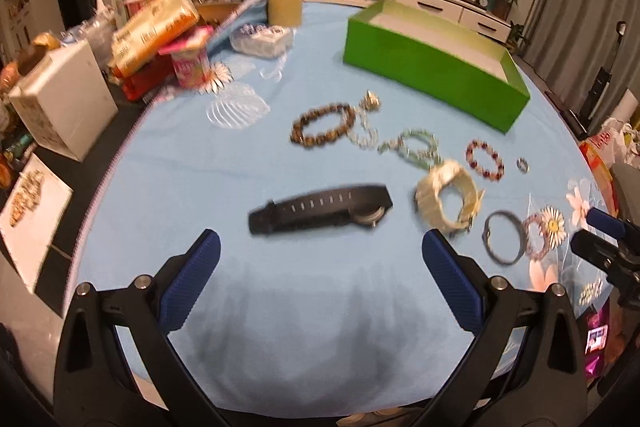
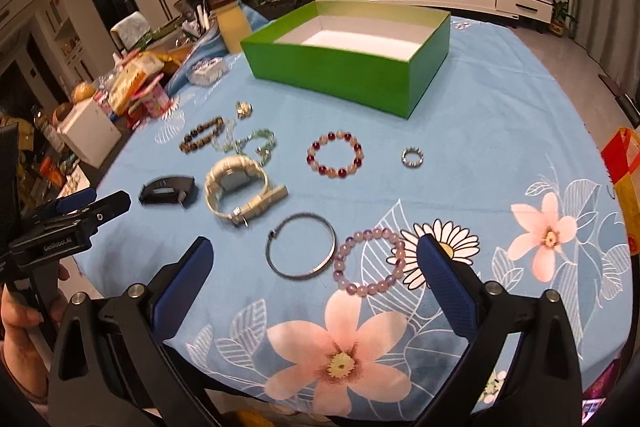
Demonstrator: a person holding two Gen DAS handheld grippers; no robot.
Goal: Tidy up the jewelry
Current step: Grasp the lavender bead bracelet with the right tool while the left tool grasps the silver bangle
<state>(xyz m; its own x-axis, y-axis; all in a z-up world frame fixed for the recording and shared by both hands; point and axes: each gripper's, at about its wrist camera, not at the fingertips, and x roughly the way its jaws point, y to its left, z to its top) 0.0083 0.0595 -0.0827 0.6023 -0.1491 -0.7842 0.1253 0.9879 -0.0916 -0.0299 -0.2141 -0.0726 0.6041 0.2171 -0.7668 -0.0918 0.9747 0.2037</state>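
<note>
Both tongs, left [image 1: 320,251] and right [image 2: 314,259], hover spread wide and empty above the desk [image 2: 500,131] (blue flowered cloth); bracelets lie before the green box [image 2: 348,67].

left gripper [image 1: 320,249] fingers spread wide, right gripper [image 2: 314,257] likewise, both empty

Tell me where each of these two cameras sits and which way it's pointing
Left wrist: on the left gripper, facing the black watch and green box; open blue fingers show, right gripper at the edge.
Right wrist: on the right gripper, over the metal bangle; the left gripper and a hand show.
Shared: box, watch, bangle.
</note>
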